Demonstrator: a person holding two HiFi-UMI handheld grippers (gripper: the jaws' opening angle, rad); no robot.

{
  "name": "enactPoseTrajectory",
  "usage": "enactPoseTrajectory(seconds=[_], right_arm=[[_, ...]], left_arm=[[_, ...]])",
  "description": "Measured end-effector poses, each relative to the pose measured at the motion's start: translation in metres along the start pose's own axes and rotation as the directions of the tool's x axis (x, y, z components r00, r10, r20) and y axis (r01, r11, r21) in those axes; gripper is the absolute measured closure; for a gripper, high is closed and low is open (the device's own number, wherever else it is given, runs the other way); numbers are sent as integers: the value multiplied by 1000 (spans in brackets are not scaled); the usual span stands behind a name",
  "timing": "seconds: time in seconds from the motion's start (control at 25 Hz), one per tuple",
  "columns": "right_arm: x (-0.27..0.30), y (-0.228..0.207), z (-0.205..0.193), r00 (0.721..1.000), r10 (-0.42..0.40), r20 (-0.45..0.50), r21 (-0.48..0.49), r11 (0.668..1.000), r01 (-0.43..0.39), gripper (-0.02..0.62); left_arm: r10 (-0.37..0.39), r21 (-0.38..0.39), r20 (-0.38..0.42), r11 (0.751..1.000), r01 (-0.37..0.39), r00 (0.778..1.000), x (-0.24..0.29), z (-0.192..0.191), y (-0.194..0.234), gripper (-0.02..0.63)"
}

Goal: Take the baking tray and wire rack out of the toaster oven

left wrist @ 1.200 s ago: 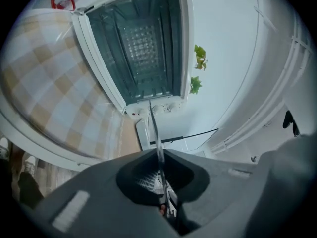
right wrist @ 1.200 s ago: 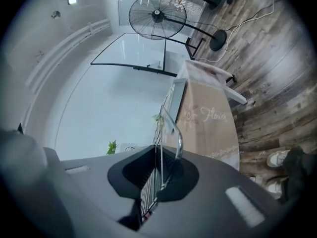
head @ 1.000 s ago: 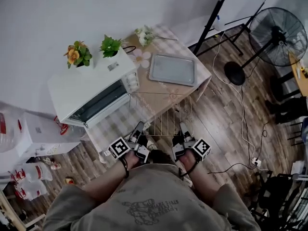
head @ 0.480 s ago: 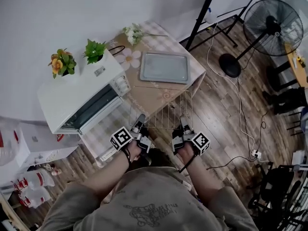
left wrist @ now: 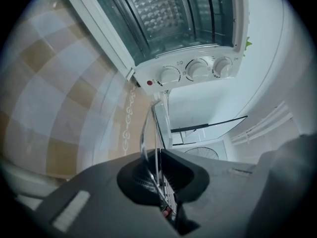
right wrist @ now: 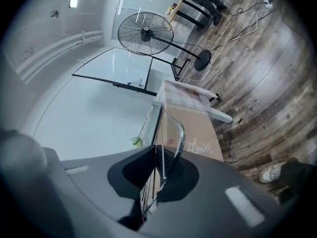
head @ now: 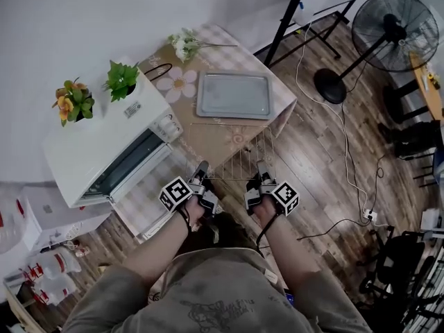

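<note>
Checked tabletop (head: 239, 54): baking tray (head: 234, 95) flat near far-right corner, toaster oven (head: 104, 151) at left. Left gripper (head: 202, 170), right gripper (head: 262, 168) clamped tight on wire rack (head: 236, 151) over near edge, lower than a second ago.

One toaster oven (head: 97, 144), one baking tray (head: 234, 95), one wire rack (head: 239, 155), one fan (head: 395, 32).

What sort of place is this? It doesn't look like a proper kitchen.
Likely a bare room set up for recording, not a home kitchen: the toaster oven sits on a small cloth-covered table, beside a big floor fan and a black equipment stand.
</note>
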State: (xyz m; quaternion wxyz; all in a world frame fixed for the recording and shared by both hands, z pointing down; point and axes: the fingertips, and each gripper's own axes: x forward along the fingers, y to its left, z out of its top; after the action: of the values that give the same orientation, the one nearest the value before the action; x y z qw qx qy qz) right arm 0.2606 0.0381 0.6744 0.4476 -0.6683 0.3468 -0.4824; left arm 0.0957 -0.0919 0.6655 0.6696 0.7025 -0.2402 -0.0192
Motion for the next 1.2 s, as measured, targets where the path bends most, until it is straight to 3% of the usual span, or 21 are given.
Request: enactPoseTrajectory(seconds=[1.0, 1.2], right_arm=[[82, -5, 24, 998, -44, 37, -4, 999, 44, 563], [93, -8, 29, 998, -47, 44, -4, 999, 47, 561]], left_arm=[[81, -108, 39, 991, -77, 996, 70, 41, 21, 586], [120, -159, 13, 980, -116, 993, 64, 34, 24, 494]])
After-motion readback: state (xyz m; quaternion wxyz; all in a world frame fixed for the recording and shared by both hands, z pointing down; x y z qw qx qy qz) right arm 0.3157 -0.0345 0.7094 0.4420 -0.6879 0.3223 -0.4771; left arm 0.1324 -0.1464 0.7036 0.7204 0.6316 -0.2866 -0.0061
